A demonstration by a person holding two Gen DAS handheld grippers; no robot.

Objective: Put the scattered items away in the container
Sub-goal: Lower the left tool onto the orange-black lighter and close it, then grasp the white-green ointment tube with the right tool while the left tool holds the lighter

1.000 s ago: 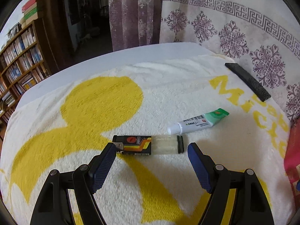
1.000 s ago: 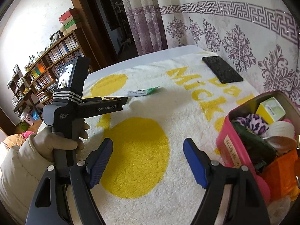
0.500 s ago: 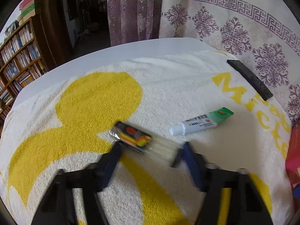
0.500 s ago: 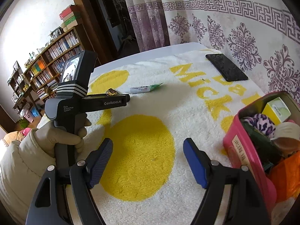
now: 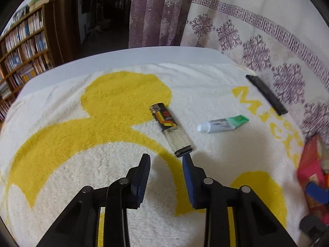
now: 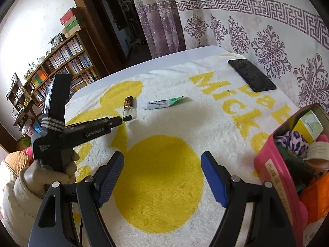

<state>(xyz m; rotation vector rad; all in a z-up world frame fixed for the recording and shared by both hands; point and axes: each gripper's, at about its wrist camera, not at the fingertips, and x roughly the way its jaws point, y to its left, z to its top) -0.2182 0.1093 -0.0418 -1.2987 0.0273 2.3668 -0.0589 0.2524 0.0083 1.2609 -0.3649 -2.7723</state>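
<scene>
The black-and-orange plastic lighter with a clear fuel tank (image 5: 171, 130) is the item in hand, and it lies flat on the white-and-yellow terry towel (image 5: 115, 164) just ahead of the left gripper (image 5: 166, 165), outside its jaws: the dark base of the lighter sits right at the tip of the right-hand blue pad, while its metal head points away up the towel. The jaws have just been closing and now stand narrow with nothing between them, so the grasp looks missed. To do this step well, I would spread the jaws again, turn the wrist so the pads face the lighter's long sides, and close around its middle. Beyond it, well clear of the jaws, lies the white-and-green squeeze tube (image 5: 223, 123). The right gripper (image 6: 162, 177) hangs released and empty, the pink tin container (image 6: 273, 170) just beside its right jaw.
</scene>
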